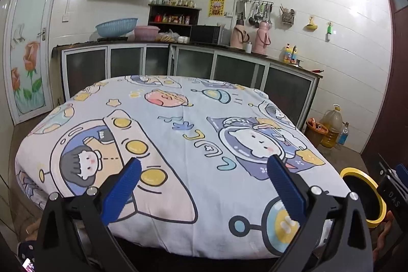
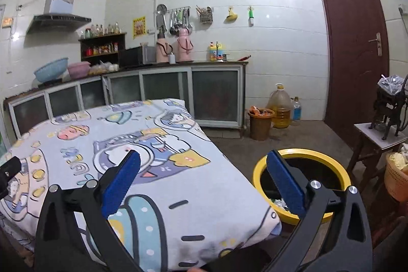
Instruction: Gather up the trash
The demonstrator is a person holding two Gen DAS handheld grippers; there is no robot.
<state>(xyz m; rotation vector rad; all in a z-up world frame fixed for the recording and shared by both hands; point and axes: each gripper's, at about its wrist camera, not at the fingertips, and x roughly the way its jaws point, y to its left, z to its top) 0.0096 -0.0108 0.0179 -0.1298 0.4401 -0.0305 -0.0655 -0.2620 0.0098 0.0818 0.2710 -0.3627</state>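
Over the near right corner of the table, the right gripper [image 2: 204, 170] stands with its jaws spread wide and nothing between them; its blue ribbed pads [image 2: 122, 184] touch no object. One pad sits above the cartoon-printed tablecloth [image 2: 158, 165], the other above the mouth of the yellow-rimmed bin [image 2: 302, 153]. That bin stands on the floor just beside the table's right edge, upright, its round opening facing up (a round vessel, so no long axis across the floor can be stated). Crumpled pale trash [image 2: 279, 203] lies inside it near the bottom; individual pieces cannot be told apart.

The left gripper [image 1: 204, 175] is likewise wide apart and empty, its pads [image 1: 285, 190] hovering above the cloth and pressing on nothing. In the left wrist view the same bin's rim [image 1: 353, 171] shows at the far right, partly hidden by the right gripper's black body. The cloth itself carries only its printed astronaut and planet figures.

Beyond the table runs a counter with glass-fronted cabinets [image 2: 165, 88], bearing two pink thermos flasks [image 2: 185, 46] and a blue basket [image 1: 116, 26]. On the floor by the brown door [image 2: 354, 42] stand a brown wastebasket [image 2: 260, 125] filled with scraps and, touching or just beside it, a large oil jug [image 2: 280, 106].
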